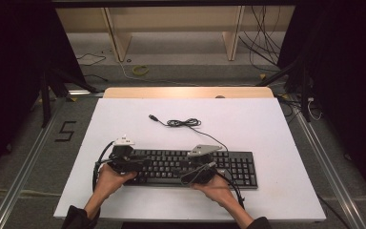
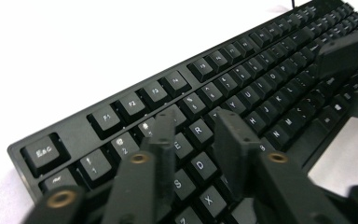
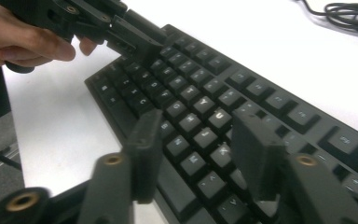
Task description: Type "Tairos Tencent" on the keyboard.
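Keyboard (image 1: 190,168), lower centre of frame: you are hovering left gripper (image 2: 193,135) and right gripper (image 3: 200,140), both spread and grasping nothing, over its keys, seemingly for pressing.

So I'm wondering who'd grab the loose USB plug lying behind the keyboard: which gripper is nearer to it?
Left, though narrowly. The left gripper hovers over the keyboard's left end, with the USB plug almost straight beyond it. The right gripper is over the middle keys, farther to the plug's right.

black keyboard (image 1: 190,168) with white legends, white table (image 1: 267,129)
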The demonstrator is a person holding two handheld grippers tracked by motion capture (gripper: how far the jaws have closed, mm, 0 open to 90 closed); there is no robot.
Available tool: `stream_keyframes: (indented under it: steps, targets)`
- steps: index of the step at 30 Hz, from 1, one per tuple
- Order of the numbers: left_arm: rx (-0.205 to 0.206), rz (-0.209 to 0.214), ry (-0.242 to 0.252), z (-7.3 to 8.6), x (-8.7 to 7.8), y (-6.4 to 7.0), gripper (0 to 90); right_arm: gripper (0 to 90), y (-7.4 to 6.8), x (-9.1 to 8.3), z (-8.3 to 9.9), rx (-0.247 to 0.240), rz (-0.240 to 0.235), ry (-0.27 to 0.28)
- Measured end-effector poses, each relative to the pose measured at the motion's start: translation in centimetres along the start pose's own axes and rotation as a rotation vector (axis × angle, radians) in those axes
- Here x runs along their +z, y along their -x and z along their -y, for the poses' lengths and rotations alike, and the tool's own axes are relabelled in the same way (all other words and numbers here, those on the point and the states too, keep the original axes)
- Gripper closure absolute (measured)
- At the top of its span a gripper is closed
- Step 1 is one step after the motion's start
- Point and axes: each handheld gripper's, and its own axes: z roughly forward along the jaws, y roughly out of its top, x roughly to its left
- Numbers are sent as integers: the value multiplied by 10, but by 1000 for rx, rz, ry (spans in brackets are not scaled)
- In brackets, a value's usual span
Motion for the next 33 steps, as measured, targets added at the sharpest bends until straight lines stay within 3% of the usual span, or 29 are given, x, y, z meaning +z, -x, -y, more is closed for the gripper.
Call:
stream_keyframes:
  steps: [6, 16, 33]
  targets:
    - [2, 28, 20, 6, -9, 2, 507, 710, -4, 7, -1, -18, -7, -15]
    - [13, 40, 60, 13, -18, 8, 390, 878, -9, 21, -1, -39, -10, -57]
    - [-10, 30, 79, 30, -26, 9, 363, 900, -12, 40, 2, -49, 19, -100]
